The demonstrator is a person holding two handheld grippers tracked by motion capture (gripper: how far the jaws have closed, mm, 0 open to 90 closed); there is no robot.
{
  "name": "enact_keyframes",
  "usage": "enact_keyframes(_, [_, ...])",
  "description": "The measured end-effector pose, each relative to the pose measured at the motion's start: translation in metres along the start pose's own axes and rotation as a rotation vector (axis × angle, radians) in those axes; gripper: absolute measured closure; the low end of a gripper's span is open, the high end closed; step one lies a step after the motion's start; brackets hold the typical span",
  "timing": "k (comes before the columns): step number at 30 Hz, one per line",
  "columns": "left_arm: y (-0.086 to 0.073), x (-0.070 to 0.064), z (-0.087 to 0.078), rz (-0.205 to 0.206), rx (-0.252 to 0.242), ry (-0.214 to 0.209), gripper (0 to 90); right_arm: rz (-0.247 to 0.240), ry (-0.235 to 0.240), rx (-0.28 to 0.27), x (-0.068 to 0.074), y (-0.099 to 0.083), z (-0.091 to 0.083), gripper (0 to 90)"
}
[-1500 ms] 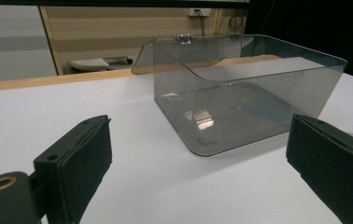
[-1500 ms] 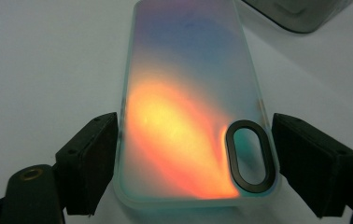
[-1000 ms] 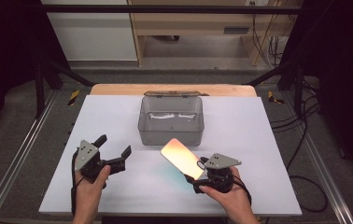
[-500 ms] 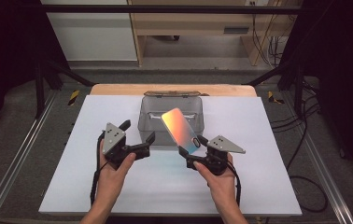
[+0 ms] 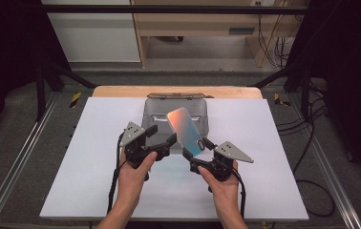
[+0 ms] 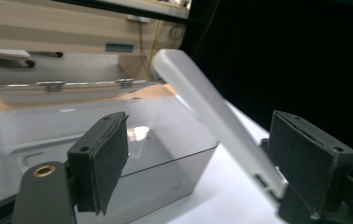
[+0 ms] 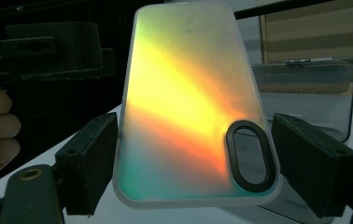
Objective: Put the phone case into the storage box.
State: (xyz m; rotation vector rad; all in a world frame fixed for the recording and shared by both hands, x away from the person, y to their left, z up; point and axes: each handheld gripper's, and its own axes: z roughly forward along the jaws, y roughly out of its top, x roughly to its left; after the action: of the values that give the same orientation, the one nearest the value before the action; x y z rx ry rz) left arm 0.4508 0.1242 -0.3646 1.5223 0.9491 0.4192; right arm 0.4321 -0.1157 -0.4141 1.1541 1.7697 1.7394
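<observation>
Step in hand, as I read it: carrying the iridescent orange-to-teal plastic phone case to the clear grey plastic box. Right gripper pinches the case's bottom end by its side edges, case tilted up over the box's near rim. Left gripper is spread, empty, beside the case. Next move likely calls for lowering the case into the box, then spreading the jaws.

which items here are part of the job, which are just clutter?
In use:
- phone case, iridescent, clamped at its lower end in the right gripper
- clear plastic box, open, right behind the case
- left gripper, jaws open, beside the case

Lying about:
- cables on the floor at right
- wooden shelf unit behind the table
</observation>
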Motion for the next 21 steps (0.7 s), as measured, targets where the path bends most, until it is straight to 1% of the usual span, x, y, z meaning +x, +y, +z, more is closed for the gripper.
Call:
enact_keyframes(1, [0.0, -0.001, 0.0, -0.004, -0.004, -0.002, 23.2, 0.001, -0.005, -0.006, 0.0, 0.0, 0.0, 17.5])
enact_keyframes(2, [0.0, -0.003, 0.0, -0.017, -0.011, 0.002, 27.2, -0.004, -0.013, -0.015, 0.001, 0.0, 0.0, 17.5])
enact_keyframes(3, [0.0, -0.004, 0.0, -0.027, -0.015, -0.001, 27.2, -0.004, -0.013, -0.015, 0.001, 0.0, 0.0, 17.5])
enact_keyframes(6, [-0.001, -0.008, 0.001, -0.063, -0.013, -0.024, 38.3, -0.01, -0.019, -0.021, 0.003, -0.001, 0.001, 17.5])
enact_keyframes(7, [-0.002, -0.009, 0.002, -0.074, -0.009, -0.036, 38.3, -0.012, -0.02, -0.021, 0.004, -0.002, 0.001, 17.5])
enact_keyframes(8, [-0.003, -0.01, 0.003, -0.093, -0.002, -0.039, 40.7, -0.011, -0.023, -0.029, 0.006, -0.003, 0.002, 17.5])
enact_keyframes(9, [-0.003, -0.01, 0.004, -0.101, 0.001, -0.035, 40.7, -0.011, -0.023, -0.029, 0.006, -0.003, 0.002, 17.5])
enact_keyframes(10, [-0.004, -0.012, 0.005, -0.105, 0.001, -0.032, 44.7, -0.009, -0.026, -0.041, 0.008, -0.003, 0.002, 17.5])
enact_keyframes(12, [-0.004, -0.014, 0.005, -0.11, 0.005, -0.03, 47.3, -0.006, -0.031, -0.049, 0.008, -0.004, 0.002, 17.5])
enact_keyframes(13, [-0.004, -0.014, 0.005, -0.116, 0.007, -0.036, 47.3, -0.006, -0.031, -0.049, 0.008, -0.004, 0.002, 17.5])
enact_keyframes(14, [-0.004, -0.015, 0.007, -0.136, 0.014, -0.041, 49.1, -0.008, -0.029, -0.051, 0.009, -0.004, 0.002, 17.5])
enact_keyframes(15, [-0.004, -0.015, 0.007, -0.136, 0.014, -0.041, 50.4, -0.008, -0.029, -0.051, 0.009, -0.004, 0.002, 17.5])
enact_keyframes(16, [-0.004, -0.016, 0.008, -0.15, 0.015, -0.043, 52.7, -0.005, -0.029, -0.057, 0.01, -0.004, 0.002, 17.5])
enact_keyframes(18, [-0.005, -0.016, 0.009, -0.169, 0.019, -0.043, 54.4, -0.006, -0.029, -0.061, 0.011, -0.004, 0.001, 17.5])
enact_keyframes(19, [-0.006, -0.017, 0.01, -0.175, 0.021, -0.04, 55.8, -0.005, -0.03, -0.065, 0.011, -0.003, 0.001, 17.5])
enact_keyframes(20, [-0.006, -0.018, 0.01, -0.172, 0.021, -0.042, 60.0, -0.009, -0.032, -0.064, 0.011, -0.003, 0.001, 17.5])
enact_keyframes(21, [-0.006, -0.018, 0.01, -0.172, 0.022, -0.038, 60.0, -0.009, -0.032, -0.064, 0.011, -0.003, 0.001, 17.5])
